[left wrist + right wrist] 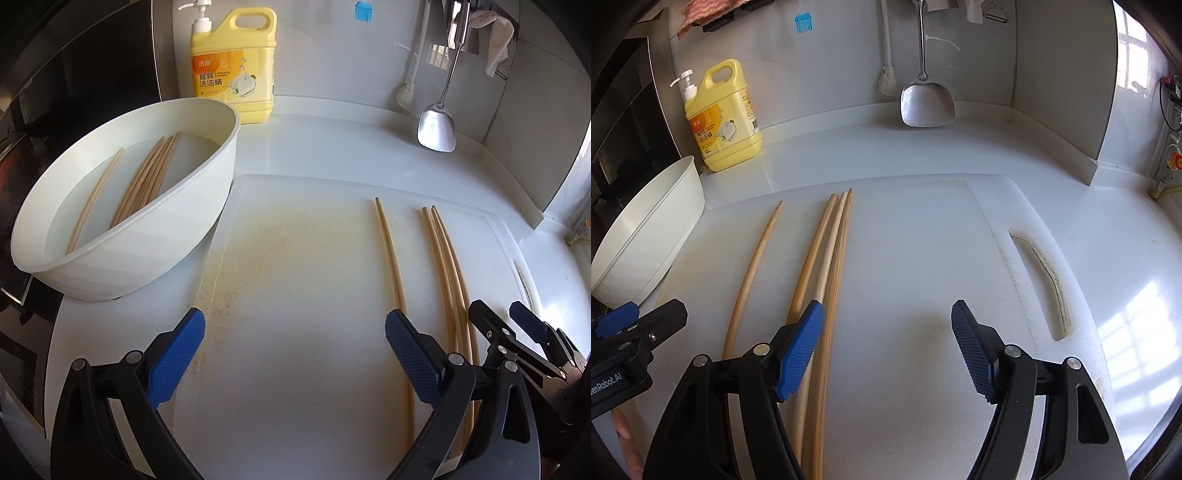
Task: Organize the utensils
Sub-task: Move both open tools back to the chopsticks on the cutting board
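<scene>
1. Left wrist view is showing the left gripper (293,354) spread wide with nothing between its fingers, hovering over the board (295,295).
2. A lone chopstick (391,266) is lying on the board, its near end hiding behind the right-hand finger (413,358); three chopsticks (448,273) are lying together just beyond that finger, their near ends covered by gripper arms.
3. More chopsticks (147,177) are sitting in the bowl (207,221), ahead and outside the left-hand finger; its wall is hiding their lower ends.
4. Right wrist view is showing the right gripper (888,350) also gaping wide and gripping nothing, with the trio (831,251) running under its left-hand finger (799,350), so whether pad and wood are touching is unclear.
5. The bottle (724,118) is carrying Chinese characters too small to read; the other gripper's body is reading "enRobot.AI", cut off at the frame edge.
6. A spatula (925,99) is hanging, its handle top cropped.
</scene>
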